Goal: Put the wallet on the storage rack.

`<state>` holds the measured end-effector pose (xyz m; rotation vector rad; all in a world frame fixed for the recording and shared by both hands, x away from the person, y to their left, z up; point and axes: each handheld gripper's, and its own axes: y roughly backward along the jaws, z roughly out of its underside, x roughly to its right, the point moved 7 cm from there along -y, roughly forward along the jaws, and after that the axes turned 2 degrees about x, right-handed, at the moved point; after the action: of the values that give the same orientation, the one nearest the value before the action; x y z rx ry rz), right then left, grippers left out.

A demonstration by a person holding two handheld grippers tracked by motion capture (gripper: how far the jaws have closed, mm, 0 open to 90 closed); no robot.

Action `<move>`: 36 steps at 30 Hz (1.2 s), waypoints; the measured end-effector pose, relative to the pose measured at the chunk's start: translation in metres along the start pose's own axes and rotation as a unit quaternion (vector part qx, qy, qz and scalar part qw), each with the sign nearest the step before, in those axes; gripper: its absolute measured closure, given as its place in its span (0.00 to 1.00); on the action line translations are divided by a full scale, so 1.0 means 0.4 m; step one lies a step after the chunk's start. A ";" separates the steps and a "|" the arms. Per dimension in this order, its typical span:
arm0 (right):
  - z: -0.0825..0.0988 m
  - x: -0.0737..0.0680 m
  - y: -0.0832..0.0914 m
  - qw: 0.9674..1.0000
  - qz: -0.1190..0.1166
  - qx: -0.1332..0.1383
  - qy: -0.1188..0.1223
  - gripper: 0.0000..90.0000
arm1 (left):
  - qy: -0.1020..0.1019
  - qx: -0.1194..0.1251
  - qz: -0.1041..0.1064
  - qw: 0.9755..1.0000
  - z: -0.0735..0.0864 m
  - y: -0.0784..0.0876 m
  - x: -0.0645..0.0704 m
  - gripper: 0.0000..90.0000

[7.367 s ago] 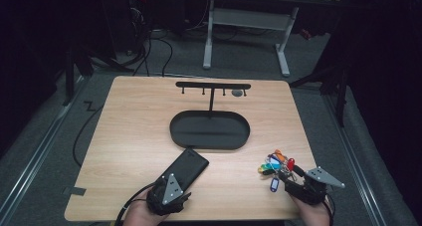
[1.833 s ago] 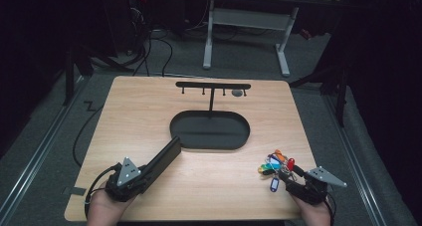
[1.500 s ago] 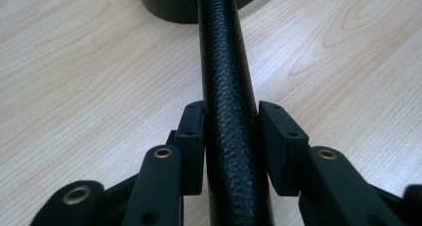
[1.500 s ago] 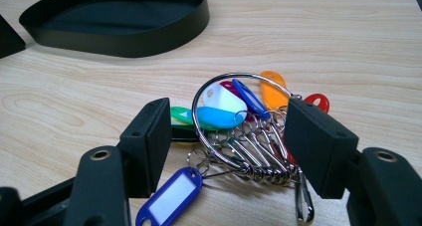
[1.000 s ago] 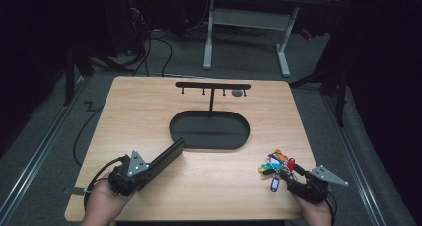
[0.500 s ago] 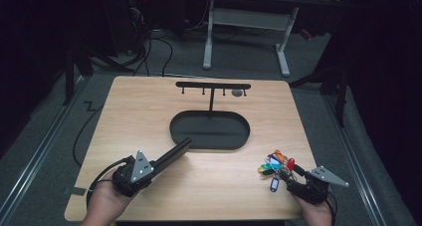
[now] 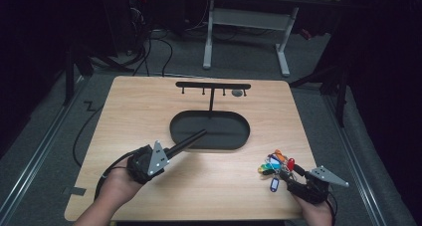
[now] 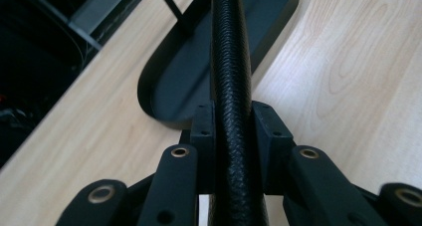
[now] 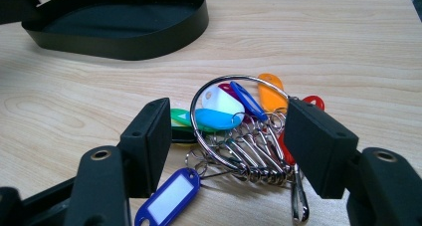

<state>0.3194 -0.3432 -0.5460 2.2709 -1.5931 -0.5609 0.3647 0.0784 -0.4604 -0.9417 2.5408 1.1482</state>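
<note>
My left gripper [image 7: 168,154] is shut on a flat black case [image 7: 190,140] with a leather-like grain. It holds the case on edge, and the far end reaches over the near-left rim of the black oval tray [image 7: 240,140]. In the left gripper view the case [image 8: 230,61] runs up between the pads of the left gripper [image 8: 233,124], above the tray [image 8: 171,89]. My right gripper [image 7: 287,175] rests at the front right. It stands open around a ring of keys with coloured tags [image 7: 274,163]. The right gripper view has the key ring [image 9: 249,141] lying on the table between the right gripper's jaws [image 9: 234,136], untouched.
A black T-shaped hook rack [image 7: 213,85] rises from the tray's far side, with a small grey thing [image 7: 238,92] at its right end. A blue tag [image 9: 169,196] lies nearest my right gripper. Table edges run close in front of both hands. Desk legs and cables stand beyond the table.
My left gripper has carried the case from the front left towards the tray, turning it on edge; its tip now reaches over the rim. The right gripper and keys have stayed put.
</note>
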 end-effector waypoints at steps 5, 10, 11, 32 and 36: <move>0.000 0.002 0.001 1.000 0.001 -0.001 -0.001 0.40 | -0.041 0.002 0.003 0.999 -0.028 -0.040 -0.009 0.83; 0.000 0.004 0.003 1.000 0.000 0.000 -0.001 0.40 | -0.061 0.013 -0.001 0.998 -0.049 -0.082 -0.033 0.83; 0.001 0.005 0.003 1.000 0.001 0.000 -0.002 0.40 | -0.063 0.019 0.000 0.998 -0.055 -0.092 -0.041 0.83; 0.008 0.014 0.011 1.000 0.005 0.000 -0.007 0.40 | -0.119 0.031 0.013 0.992 -0.147 -0.273 -0.092 0.83; 0.009 0.016 0.017 1.000 0.008 0.001 -0.008 0.40 | -0.119 0.033 0.017 0.992 -0.160 -0.310 -0.105 0.83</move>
<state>0.3141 -0.3516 -0.5470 2.2596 -1.6185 -0.5737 0.4797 -0.0102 -0.4743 -0.7025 2.3949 1.1041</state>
